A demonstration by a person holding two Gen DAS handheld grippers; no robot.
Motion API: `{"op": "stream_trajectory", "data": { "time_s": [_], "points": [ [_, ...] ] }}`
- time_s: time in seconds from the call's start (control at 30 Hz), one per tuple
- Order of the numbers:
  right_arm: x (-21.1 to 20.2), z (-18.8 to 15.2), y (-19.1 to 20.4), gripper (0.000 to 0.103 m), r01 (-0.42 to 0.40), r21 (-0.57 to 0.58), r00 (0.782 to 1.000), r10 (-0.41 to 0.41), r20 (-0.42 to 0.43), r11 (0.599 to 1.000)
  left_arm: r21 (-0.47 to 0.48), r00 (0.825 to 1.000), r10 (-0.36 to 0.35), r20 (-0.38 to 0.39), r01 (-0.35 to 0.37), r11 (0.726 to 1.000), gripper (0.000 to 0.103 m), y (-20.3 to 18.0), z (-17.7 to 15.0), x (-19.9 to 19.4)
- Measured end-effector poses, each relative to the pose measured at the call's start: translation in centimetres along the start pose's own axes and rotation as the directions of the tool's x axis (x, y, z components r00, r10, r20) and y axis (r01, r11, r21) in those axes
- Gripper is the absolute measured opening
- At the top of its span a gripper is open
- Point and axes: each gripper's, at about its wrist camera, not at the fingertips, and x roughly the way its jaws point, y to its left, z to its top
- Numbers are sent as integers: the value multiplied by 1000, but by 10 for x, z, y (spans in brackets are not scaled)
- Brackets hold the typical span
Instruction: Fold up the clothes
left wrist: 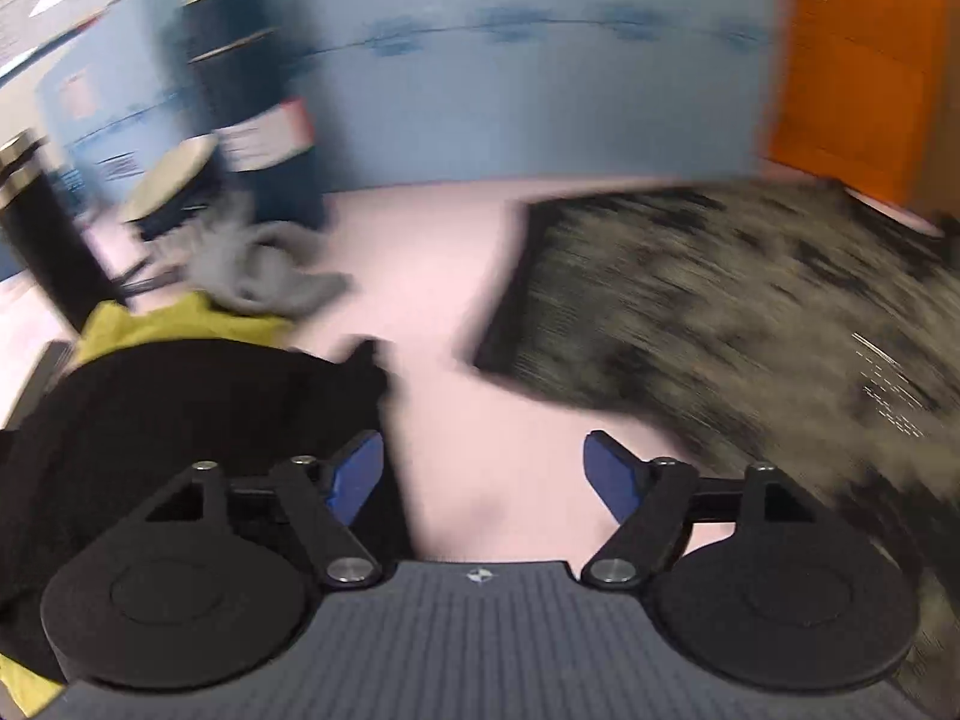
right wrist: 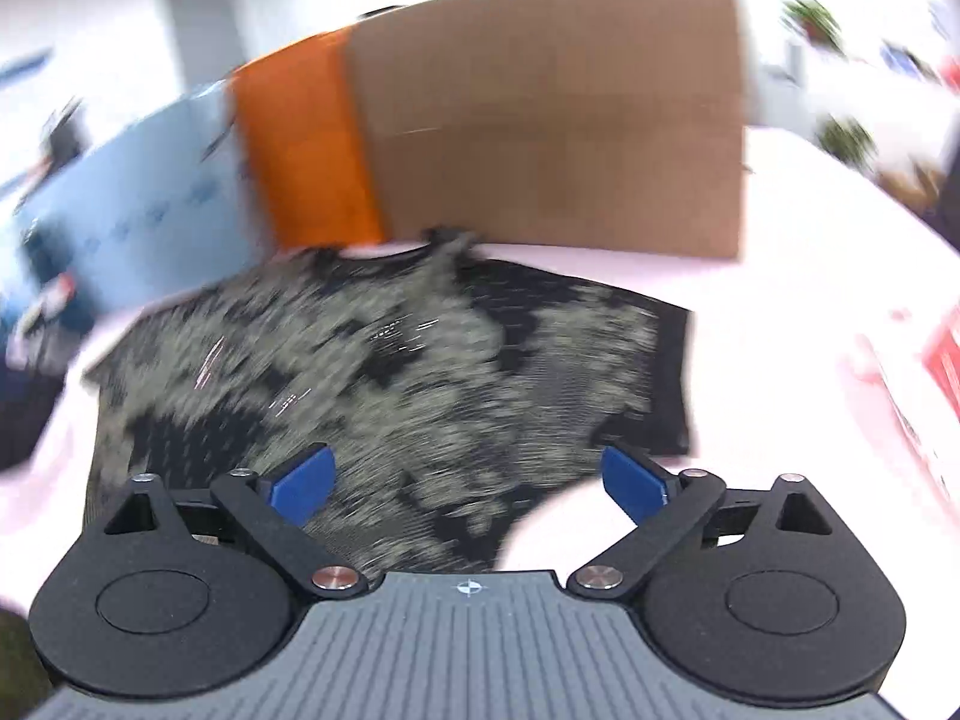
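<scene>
On the pink table [right wrist: 780, 276], camouflage shirt [right wrist: 390, 360] lies flat, collar toward boxes [right wrist: 540, 120].

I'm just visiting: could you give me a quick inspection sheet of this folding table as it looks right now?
Surface: pale pink tabletop.
Job's things: camouflage-patterned garment lying flat; black garment over a yellow-green one; crumpled grey garment.
Clutter: dark cylinder, blurred.
Grippers: left hand-held gripper open, empty; right hand-held gripper open above the camouflage-patterned garment.
Cables: nothing seen.
Surroundings: blue panel; orange panel; cardboard box.
</scene>
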Motion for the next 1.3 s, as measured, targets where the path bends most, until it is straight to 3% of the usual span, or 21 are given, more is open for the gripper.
{"op": "stream_trajectory", "data": {
  "time_s": [0.2, 0.33, 0.4, 0.43, 0.47, 0.5, 0.63, 0.73, 0.8, 0.83, 0.87, 0.97, 1.07, 1.2, 1.3],
  "points": [
    [36, -3, -77, 97, 15, 337, 1000, -7, -26, 941, 89, 990, -135, -40, 138, 986, 79, -63, -48, -36],
    [63, 1, -93, 92, 57, 419, 998, -69, 13, 906, 139, 987, -153, -50, 159, 977, 80, -100, -76, -51],
    [77, 4, -93, 73, 99, 408, 994, -112, 6, 908, 160, 988, -146, -53, 153, 975, 80, -111, -84, -57],
    [83, 5, -92, 45, 129, 386, 990, -140, -1, 914, 168, 988, -145, -52, 152, 974, 80, -115, -87, -60],
    [88, 7, -89, 10, 168, 337, 985, -172, -19, 927, 175, 988, -144, -51, 151, 973, 80, -119, -91, -64],
    [85, 7, -91, 3, 203, 330, 978, -208, -21, 922, 182, 990, -134, -42, 139, 973, 80, -117, -92, -67],
    [68, -1, -104, 4, 332, 367, 939, -343, -38, 869, 176, 996, -89, -31, 93, 980, 81, -107, -100, -73],
    [56, -6, -103, 9, 308, 339, 949, -310, -48, 889, 134, 997, -52, -63, 60, 989, 81, -96, -105, -71],
    [45, -2, -102, 36, 305, 316, 949, -313, -26, 898, 107, 997, -31, -75, 39, 993, 81, -89, -108, -71],
    [40, 2, -102, 57, 313, 297, 946, -325, -10, 902, 95, 996, -24, -81, 31, 995, 81, -88, -108, -70],
    [37, 9, -103, 65, 312, 281, 945, -326, 3, 908, 83, 996, -16, -86, 24, 996, 81, -86, -109, -70],
    [39, 31, -111, 67, 294, 222, 951, -309, 35, 930, 57, 995, -5, -99, 11, 998, 81, -86, -111, -70],
    [69, 50, -132, 68, 208, 207, 972, -226, 64, 956, 50, 994, 5, -110, 0, 999, 81, -94, -111, -70],
    [120, 62, -158, 68, 168, 228, 982, -182, 44, 959, 106, 994, 21, -103, -10, 994, 82, -110, -115, -78],
    [144, 65, -157, 74, 149, 168, 985, -160, 59, 975, 159, 995, 36, -90, -21, 987, 82, -120, -123, -86]
  ]
}}
